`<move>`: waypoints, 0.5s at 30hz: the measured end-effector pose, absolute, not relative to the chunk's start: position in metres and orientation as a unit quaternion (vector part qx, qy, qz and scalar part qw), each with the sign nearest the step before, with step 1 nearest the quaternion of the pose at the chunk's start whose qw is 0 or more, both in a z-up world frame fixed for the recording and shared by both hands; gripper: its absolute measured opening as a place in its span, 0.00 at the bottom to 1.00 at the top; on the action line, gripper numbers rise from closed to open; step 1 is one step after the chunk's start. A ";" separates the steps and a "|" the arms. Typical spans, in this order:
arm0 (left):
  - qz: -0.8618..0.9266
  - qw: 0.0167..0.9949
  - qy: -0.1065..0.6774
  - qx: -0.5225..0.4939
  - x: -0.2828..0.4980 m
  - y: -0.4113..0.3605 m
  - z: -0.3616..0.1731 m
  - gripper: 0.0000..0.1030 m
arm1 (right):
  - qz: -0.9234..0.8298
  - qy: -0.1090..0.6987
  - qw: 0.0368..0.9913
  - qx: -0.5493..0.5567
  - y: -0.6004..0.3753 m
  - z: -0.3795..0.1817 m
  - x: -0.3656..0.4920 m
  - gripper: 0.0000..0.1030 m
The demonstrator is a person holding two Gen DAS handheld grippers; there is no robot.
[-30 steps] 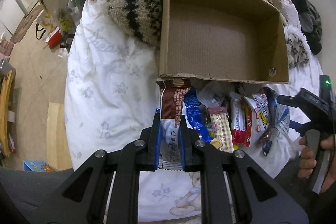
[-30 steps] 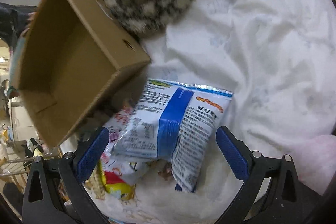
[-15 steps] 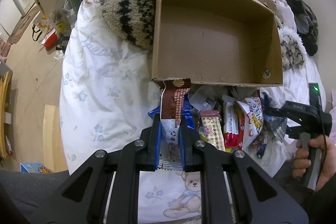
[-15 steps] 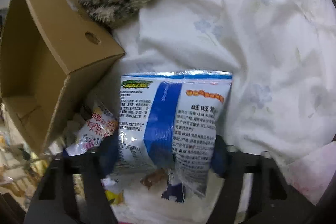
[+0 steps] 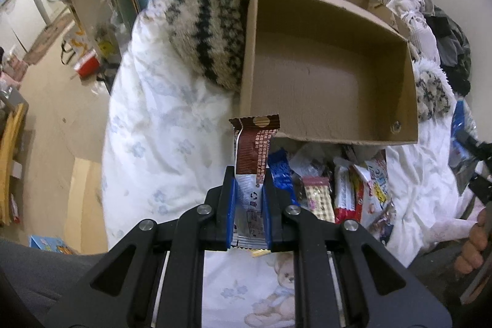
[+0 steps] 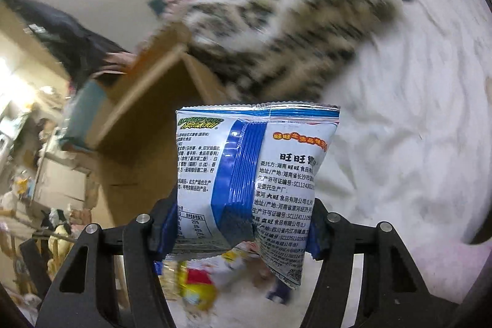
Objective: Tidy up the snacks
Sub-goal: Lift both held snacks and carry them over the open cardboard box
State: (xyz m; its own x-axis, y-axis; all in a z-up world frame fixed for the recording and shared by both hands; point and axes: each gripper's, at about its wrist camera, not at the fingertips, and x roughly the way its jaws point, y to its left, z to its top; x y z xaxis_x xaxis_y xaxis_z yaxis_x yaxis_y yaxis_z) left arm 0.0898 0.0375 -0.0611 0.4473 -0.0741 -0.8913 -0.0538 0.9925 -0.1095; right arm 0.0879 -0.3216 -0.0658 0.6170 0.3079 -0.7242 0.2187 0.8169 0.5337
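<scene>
Status, both units loaded. Left gripper (image 5: 249, 205) has its jaws clamped narrow on a brown wafer bar (image 5: 253, 162), held by its lower end with the long axis running straight out toward 12 o'clock. Cardboard box (image 5: 323, 73) lies open and empty at 12 to 1 o'clock; the bar's top seal overlaps the box's near wall in the left view. Loose snack pile (image 5: 332, 189) sits on the white duvet (image 5: 160, 125) at 1 to 2 o'clock, against that wall.

Right gripper (image 6: 243, 232) holds a blue-and-white puffed snack bag (image 6: 255, 171), jaws at medium width across its lower half. From the right view, the box lies at 10 to 11 o'clock.

Assessment: the left unit appears nearer the opening and aligned with it, so a forward advance over the near wall should suffice. The right unit requires a leftward swing.
</scene>
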 end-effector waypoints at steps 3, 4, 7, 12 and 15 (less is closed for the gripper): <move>0.001 0.854 0.517 -0.055 0.088 0.041 -0.059 0.12 | 0.069 0.431 0.844 0.313 -0.303 -0.065 0.091 0.64; 0.006 0.856 0.515 -0.054 0.087 0.042 -0.058 0.12 | 0.081 0.432 0.840 0.319 -0.298 -0.067 0.094 0.64; 0.021 0.860 0.506 -0.059 0.089 0.047 -0.058 0.12 | 0.100 0.437 0.835 0.320 -0.285 -0.073 0.102 0.64; 0.015 0.864 0.500 -0.061 0.103 0.043 -0.049 0.12 | 0.135 0.439 0.838 0.296 -0.261 -0.067 0.121 0.64; -0.002 0.870 0.490 -0.049 0.111 0.032 -0.034 0.12 | 0.151 0.441 0.842 0.273 -0.250 -0.064 0.135 0.64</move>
